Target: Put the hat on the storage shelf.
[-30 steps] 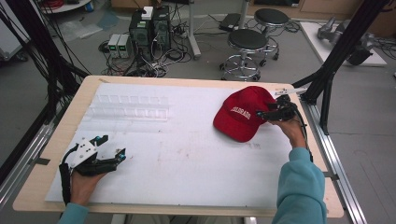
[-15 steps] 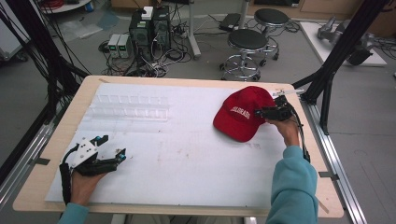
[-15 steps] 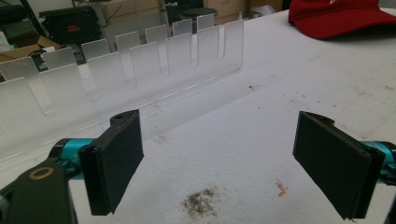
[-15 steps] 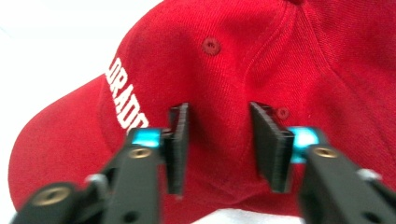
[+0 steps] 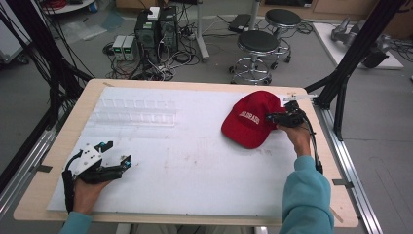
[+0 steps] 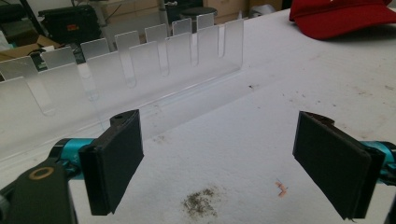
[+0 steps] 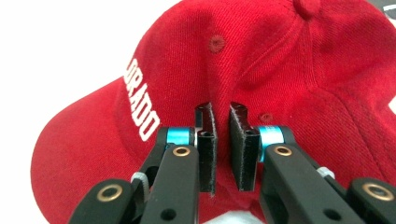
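The red baseball cap lies on the white sheet of the bench, out toward two o'clock from the person's seat, its brim pointing toward seven o'clock and its white lettering facing up. The right tongs sit at the cap's right flank. In the right gripper view the jaws stand nearly together, a narrow slit between the pads, with a ridge of red crown fabric rising toward that slit just past the tips. I cannot tell for sure whether cloth is pinched yet; it looks like a grasp being made on the crown's side panel.

The left tongs rest at about eight o'clock, well apart from the cap, jaws spread wide and holding nothing. Ahead of them in the left gripper view stands a clear slotted acrylic rack, with the cap far off at the upper right.

To do this step well, I judge the pinch should take a real fold of the crown, not just the surface weave, since soft twill slips out of a shallow bite. Press in a little before closing fully, keep the pads square to the ridge, and lift slowly so the stiff brim trails without dragging the cap loose.
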The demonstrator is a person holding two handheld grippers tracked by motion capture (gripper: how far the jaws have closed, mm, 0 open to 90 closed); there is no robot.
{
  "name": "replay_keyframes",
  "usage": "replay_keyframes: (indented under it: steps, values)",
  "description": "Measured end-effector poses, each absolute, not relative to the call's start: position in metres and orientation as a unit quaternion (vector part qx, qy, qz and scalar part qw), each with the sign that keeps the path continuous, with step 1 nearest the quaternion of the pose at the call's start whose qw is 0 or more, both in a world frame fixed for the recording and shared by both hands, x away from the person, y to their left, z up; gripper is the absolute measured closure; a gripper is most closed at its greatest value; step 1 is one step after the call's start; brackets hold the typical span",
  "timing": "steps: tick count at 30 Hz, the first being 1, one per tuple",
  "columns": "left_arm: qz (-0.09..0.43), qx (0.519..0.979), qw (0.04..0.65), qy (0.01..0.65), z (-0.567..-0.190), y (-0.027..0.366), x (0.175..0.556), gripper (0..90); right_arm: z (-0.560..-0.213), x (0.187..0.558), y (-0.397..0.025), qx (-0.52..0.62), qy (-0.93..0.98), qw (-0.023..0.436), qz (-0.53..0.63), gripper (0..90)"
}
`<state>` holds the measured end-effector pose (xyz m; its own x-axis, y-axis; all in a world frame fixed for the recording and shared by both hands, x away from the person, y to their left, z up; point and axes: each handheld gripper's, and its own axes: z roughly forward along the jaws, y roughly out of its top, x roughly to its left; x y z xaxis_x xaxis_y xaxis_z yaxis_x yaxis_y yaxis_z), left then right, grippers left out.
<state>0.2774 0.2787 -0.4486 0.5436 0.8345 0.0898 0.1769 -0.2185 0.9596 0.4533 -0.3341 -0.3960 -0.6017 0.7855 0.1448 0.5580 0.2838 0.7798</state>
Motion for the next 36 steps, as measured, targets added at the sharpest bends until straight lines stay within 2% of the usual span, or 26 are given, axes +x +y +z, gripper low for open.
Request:
replay_keyframes:
  steps: [15,22,36]
  values:
    - [0.312,0.707,0.523,0.360,-0.448,0.282,0.278,17.3,-0.357,0.421,-0.305,0.343,0.807,0.189,0.442,83.8]
    - [0.292,0.707,0.527,0.369,-0.446,0.284,0.280,17.1,-0.343,0.407,-0.289,0.293,0.813,0.208,0.458,84.0]
    - [0.274,0.697,0.554,0.363,-0.425,0.285,0.281,16.5,-0.326,0.385,-0.257,0.213,0.821,0.196,0.493,84.1]
